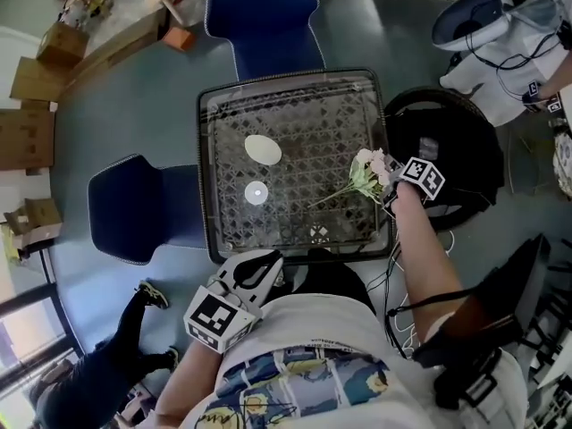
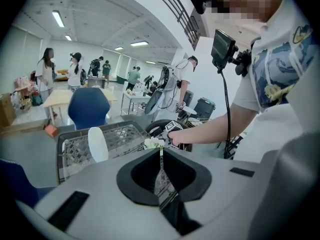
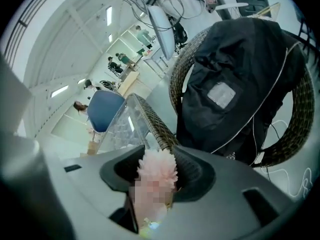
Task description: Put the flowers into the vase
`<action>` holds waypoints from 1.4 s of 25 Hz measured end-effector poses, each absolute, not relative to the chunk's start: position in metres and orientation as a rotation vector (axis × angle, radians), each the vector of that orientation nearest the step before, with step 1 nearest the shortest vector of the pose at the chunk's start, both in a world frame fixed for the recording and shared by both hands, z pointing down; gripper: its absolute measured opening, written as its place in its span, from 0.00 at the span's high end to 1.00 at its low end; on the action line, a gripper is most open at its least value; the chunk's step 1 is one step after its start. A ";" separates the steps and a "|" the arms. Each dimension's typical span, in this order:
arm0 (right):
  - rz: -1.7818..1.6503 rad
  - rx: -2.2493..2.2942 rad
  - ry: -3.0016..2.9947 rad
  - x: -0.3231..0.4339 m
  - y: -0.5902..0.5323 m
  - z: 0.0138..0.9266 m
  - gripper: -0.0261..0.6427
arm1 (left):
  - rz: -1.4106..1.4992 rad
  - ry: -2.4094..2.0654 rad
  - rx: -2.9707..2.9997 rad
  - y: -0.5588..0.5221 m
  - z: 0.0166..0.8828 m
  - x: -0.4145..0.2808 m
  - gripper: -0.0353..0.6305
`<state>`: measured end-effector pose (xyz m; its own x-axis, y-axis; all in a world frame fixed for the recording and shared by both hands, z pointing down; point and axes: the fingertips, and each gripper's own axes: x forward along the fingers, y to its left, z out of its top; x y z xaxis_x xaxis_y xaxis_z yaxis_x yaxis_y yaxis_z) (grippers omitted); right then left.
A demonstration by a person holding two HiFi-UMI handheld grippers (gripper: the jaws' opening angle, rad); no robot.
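A bunch of pale pink and cream flowers lies at the right edge of the wicker-pattern table, its green stem pointing toward the table's middle. My right gripper is at the flower heads. In the right gripper view a pink bloom fills the gap between its jaws, which are shut on it. A white vase stands left of the table's centre, also seen in the left gripper view. My left gripper hangs off the table's near edge, its jaws drawn to a narrow slit with nothing in them.
A small white round spot shows on the table near the vase. Blue chairs stand behind and to the left of the table. A wicker chair with a black jacket stands right beside the flowers. A person's legs are at lower left.
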<state>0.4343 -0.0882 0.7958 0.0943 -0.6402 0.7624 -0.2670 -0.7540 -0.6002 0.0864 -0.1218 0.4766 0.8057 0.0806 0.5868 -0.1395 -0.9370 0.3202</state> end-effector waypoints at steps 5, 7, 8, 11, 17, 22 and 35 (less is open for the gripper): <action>-1.611 -2.129 1.062 0.432 -0.099 0.770 0.79 | 0.861 -0.058 2.651 -0.121 0.477 0.082 0.93; -1.567 -2.144 1.134 0.432 -0.104 0.756 0.81 | 0.851 -0.071 2.660 -0.123 0.477 0.081 0.93; -1.544 -2.151 1.166 0.431 -0.107 0.747 0.82 | 0.845 -0.076 2.665 -0.125 0.475 0.081 0.93; -1.463 -2.180 1.272 0.428 -0.120 0.717 0.84 | 0.826 -0.090 2.681 -0.130 0.470 0.075 0.93; -1.232 -2.255 1.536 0.394 -0.141 0.639 0.85 | 0.761 -0.138 2.717 -0.129 0.461 0.036 0.93; -1.056 -2.341 1.754 0.359 -0.165 0.579 0.85 | 0.712 -0.170 2.733 -0.131 0.446 0.000 0.93; -0.534 -2.363 2.213 0.257 -0.208 0.418 0.85 | 0.512 -0.210 2.724 -0.113 0.427 -0.072 0.93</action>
